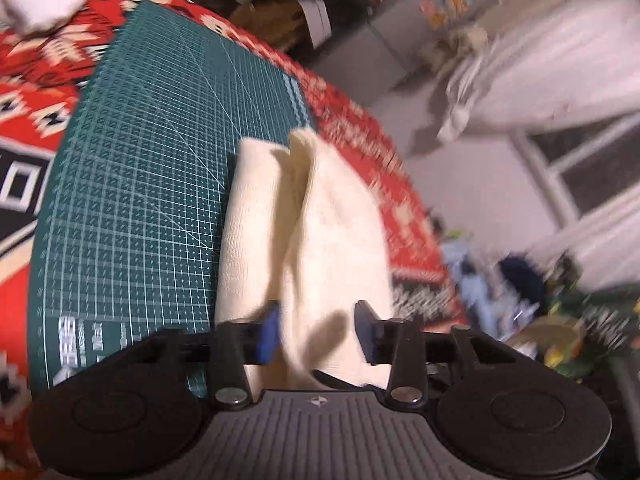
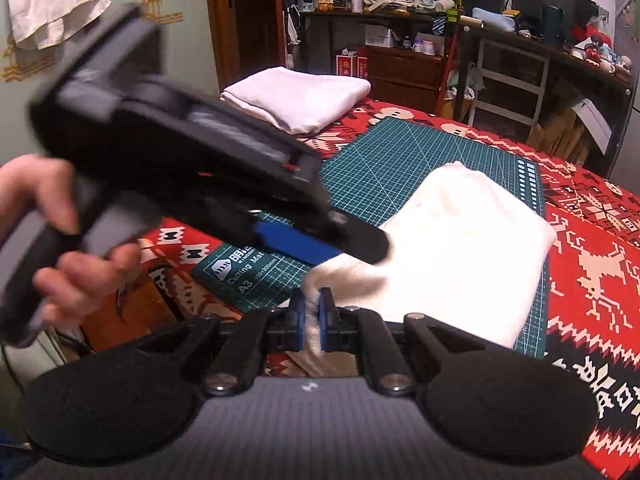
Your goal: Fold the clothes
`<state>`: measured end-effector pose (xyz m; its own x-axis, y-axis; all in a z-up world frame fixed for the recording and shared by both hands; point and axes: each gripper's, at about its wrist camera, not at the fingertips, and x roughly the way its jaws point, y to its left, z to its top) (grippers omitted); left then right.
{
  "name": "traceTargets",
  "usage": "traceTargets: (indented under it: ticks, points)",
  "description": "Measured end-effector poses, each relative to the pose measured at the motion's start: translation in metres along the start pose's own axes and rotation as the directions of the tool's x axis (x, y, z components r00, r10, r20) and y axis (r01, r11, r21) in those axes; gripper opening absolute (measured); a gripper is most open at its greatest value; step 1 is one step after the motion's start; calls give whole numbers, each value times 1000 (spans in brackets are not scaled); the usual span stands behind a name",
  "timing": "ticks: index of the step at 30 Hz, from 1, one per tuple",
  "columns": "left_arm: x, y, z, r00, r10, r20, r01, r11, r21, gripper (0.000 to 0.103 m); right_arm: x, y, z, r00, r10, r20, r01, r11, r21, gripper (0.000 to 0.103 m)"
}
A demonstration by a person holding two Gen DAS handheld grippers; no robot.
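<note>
A cream knitted garment (image 2: 460,248) lies folded on a green cutting mat (image 2: 384,168); it also shows in the left wrist view (image 1: 320,232), with a raised fold along its middle. My right gripper (image 2: 312,316) is shut on the garment's near edge. My left gripper (image 1: 316,332) is open, its blue pads either side of the cloth's near end without pinching it. In the right wrist view the left gripper (image 2: 332,246) is blurred and reaches over the garment's left side, held by a hand (image 2: 60,240).
A red patterned cloth (image 2: 592,248) covers the table under the mat (image 1: 140,200). A folded white cloth (image 2: 298,98) lies at the table's far end. Cluttered desks and shelves (image 2: 500,40) stand behind. A white garment (image 2: 52,0) hangs on the wall at left.
</note>
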<state>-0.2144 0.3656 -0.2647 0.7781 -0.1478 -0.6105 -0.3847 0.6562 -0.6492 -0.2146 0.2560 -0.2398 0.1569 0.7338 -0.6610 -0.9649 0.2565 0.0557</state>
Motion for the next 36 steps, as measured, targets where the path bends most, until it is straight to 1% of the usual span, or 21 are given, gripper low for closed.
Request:
traceTargets:
  ticks: [1,2,3,4,5,8,9,10,11,13,15,18,19,20,22,27,28,30,33,35,36]
  points:
    - [4,-3,3,1000,20,-15,-20,999,26,10,-1,-1,0,1000,2,1,-2,1000,1,9]
    - [6,-6,5,999,25,-21,-24,999,38,10,-3,-2,-1,1000,2,0,-2,1000,3,15]
    - [5,-7,7,999,28,-23,-27,999,45,10,-7,-4,-2,1000,4,-2,-4,1000,10,17]
    - [4,-9,9,999,30,-22,-29,999,46,10,-14,-7,-4,1000,8,-1,-8,1000,27,20]
    - [4,-10,11,999,32,-22,-31,998,48,10,-23,-11,-7,1000,5,5,-5,999,52,30]
    - [1,-10,10,999,26,-20,-25,999,43,10,-53,-25,-20,999,-48,14,46,992,121,43]
    - [0,-11,10,999,26,-21,-25,999,45,10,-59,-31,-27,997,-73,-5,73,987,143,49]
    - [1,-11,9,999,28,-23,-27,999,48,10,-62,-36,-35,995,-91,-32,95,982,165,51]
    - [1,-12,9,999,29,-24,-27,998,52,10,-66,-42,-42,992,-108,-59,117,976,186,51]
    - [0,-13,9,999,31,-23,-30,998,54,10,-64,-50,-53,989,-108,-106,131,961,242,51]
    - [-2,-13,10,1000,24,-17,-23,999,41,10,-58,-58,-58,986,-115,-124,147,944,294,51]
    - [-5,-14,12,1000,-1,-4,1,1000,9,9,-54,-67,-61,987,-120,-109,151,921,358,50]
    - [-5,-16,13,1000,-4,-3,4,1000,12,9,-52,-69,-62,986,-124,-106,155,918,364,42]
    - [-5,-19,13,1000,2,0,-2,1000,23,9,-50,-69,-62,986,-136,-101,163,918,362,28]
    - [-3,-26,16,1000,14,8,-14,999,45,9,-47,-70,-60,982,-164,-94,187,916,355,28]
    - [0,-35,18,999,2,40,-3,1000,25,9,-41,-88,-46,967,-243,-77,254,900,354,24]
    - [-1,-35,17,999,4,46,-5,1000,17,9,-41,-93,-44,966,-245,-77,256,896,361,24]
    - [-3,-32,15,999,-7,54,8,1000,-21,9,-43,-98,-45,974,-210,-87,227,896,381,26]
    - [-7,-27,13,997,-34,67,40,996,-85,8,-45,-92,-51,975,-199,-94,220,908,356,27]
    - [-12,-32,16,996,-44,80,50,996,-76,8,-42,-90,-57,974,-200,-102,224,906,358,27]
    - [-15,-36,17,996,-39,82,43,998,-55,8,-40,-89,-60,974,-200,-106,226,903,364,27]
